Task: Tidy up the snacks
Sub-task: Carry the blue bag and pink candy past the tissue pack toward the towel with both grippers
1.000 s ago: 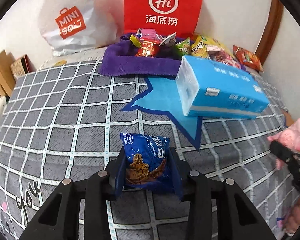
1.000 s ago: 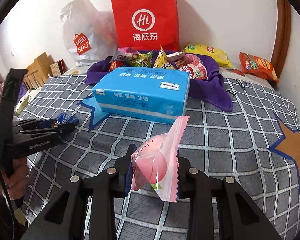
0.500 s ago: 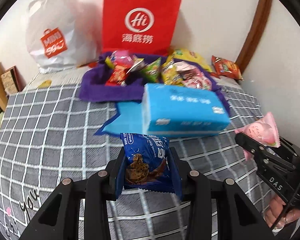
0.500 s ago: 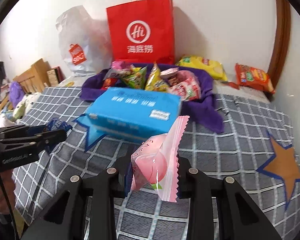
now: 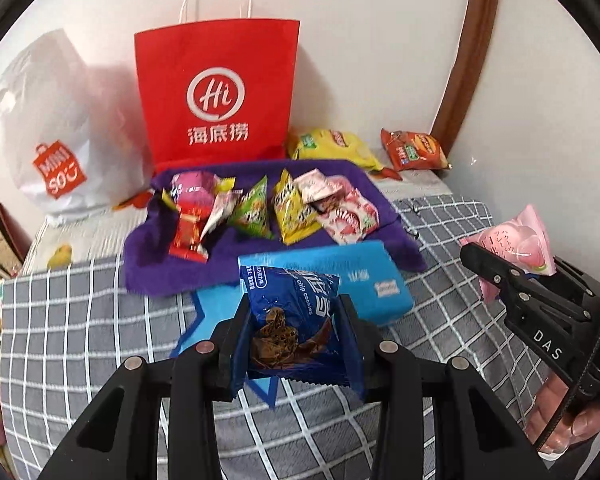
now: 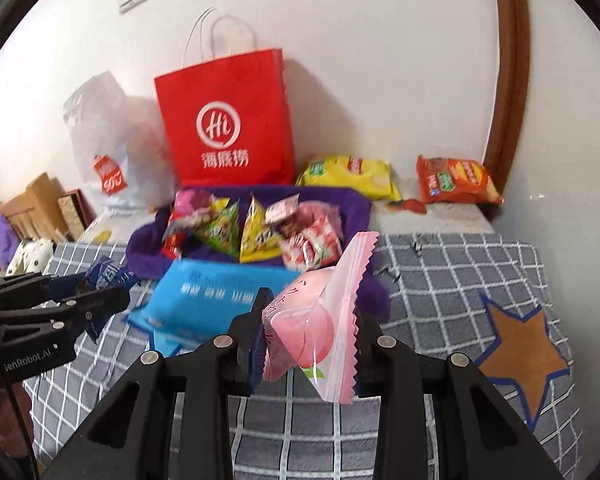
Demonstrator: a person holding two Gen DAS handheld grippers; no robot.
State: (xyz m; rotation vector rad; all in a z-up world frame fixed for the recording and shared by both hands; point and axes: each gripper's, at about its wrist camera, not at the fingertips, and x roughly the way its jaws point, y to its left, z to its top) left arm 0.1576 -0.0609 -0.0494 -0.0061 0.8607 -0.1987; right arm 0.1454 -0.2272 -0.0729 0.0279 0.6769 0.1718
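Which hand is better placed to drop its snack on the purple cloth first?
Probably the left. The left gripper holds the blue cookie packet almost in line with the purple cloth. The right gripper, holding the pink snack, sits off to the side, with the blue tissue pack ahead.

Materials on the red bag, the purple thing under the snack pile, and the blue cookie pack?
Red bag: looks like matte paper, with crisp flat panels and twisted white cord handles.
Purple cloth: soft fabric with a fuzzy nap, likely fleece or towelling; it slumps in folds.
Blue cookie pack, gripped in the left gripper: glossy plastic film by its sheen, creases and serrated bottom edge.
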